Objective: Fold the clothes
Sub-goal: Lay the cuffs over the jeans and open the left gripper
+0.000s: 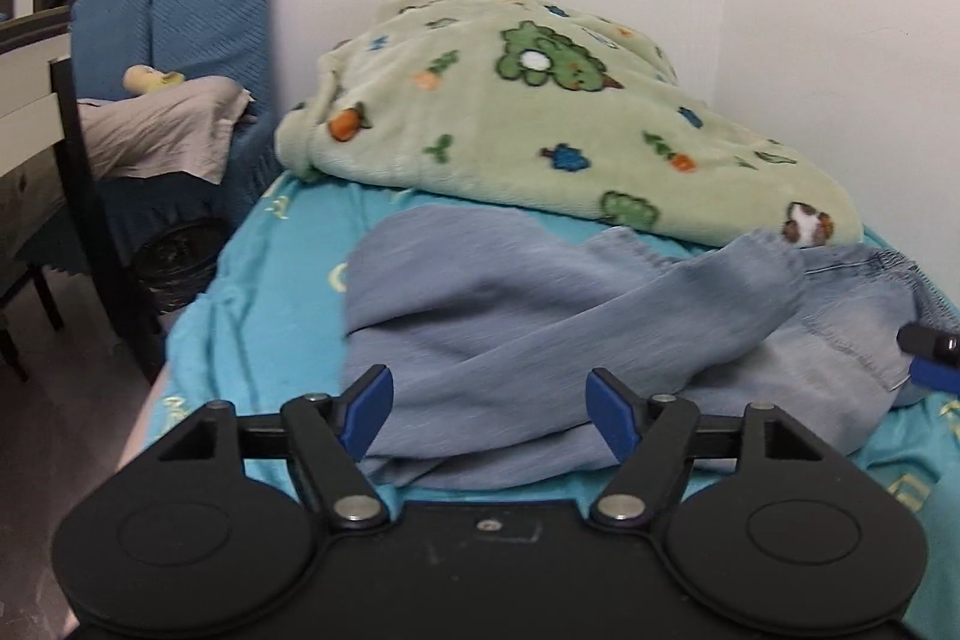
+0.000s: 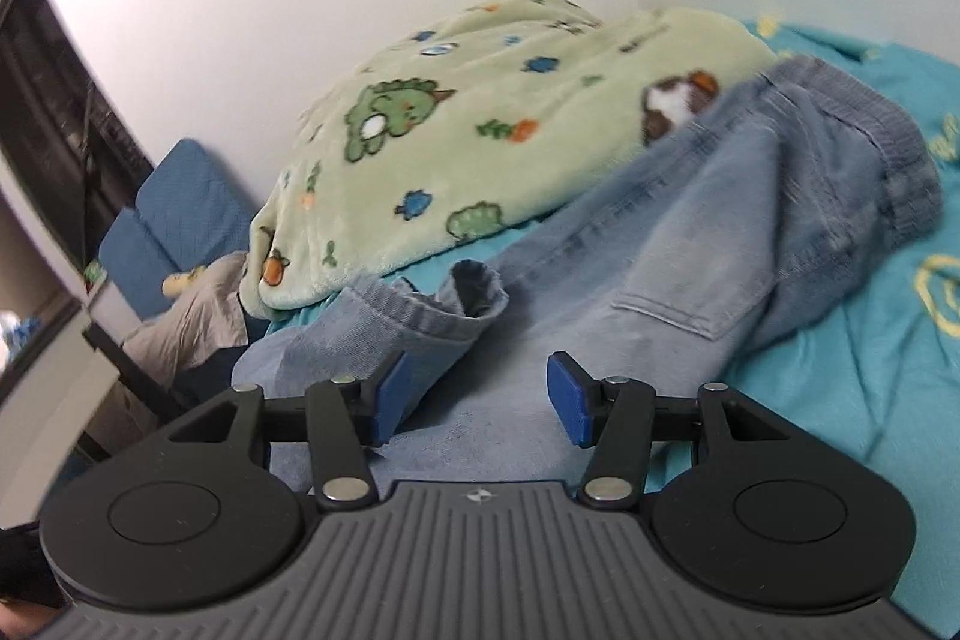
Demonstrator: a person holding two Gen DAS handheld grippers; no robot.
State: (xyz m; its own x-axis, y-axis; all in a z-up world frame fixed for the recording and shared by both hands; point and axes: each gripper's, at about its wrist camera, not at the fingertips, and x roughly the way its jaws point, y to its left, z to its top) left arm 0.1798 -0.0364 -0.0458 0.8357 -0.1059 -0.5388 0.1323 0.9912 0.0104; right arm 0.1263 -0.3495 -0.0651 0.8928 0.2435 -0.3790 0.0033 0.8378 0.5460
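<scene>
A pair of light blue jeans (image 1: 540, 316) lies crumpled on the turquoise bed sheet (image 1: 264, 304). My left gripper (image 1: 489, 409) is open just above the near edge of the jeans, nothing between its blue pads. In the right wrist view the jeans (image 2: 660, 250) show a back pocket (image 2: 678, 307), the elastic waistband (image 2: 894, 154) at the right and a leg cuff (image 2: 462, 298) folded up at the left. My right gripper (image 2: 480, 397) is open over the denim, its left pad beside the cuff. Its tip (image 1: 930, 352) shows at the right edge of the left wrist view.
A green fleece blanket (image 1: 540, 112) with animal prints is heaped behind the jeans against the white wall. Left of the bed stand a blue chair (image 1: 198, 16) with a grey cloth (image 1: 156, 130), a dark bin (image 1: 174, 268) and a desk edge (image 1: 36, 100).
</scene>
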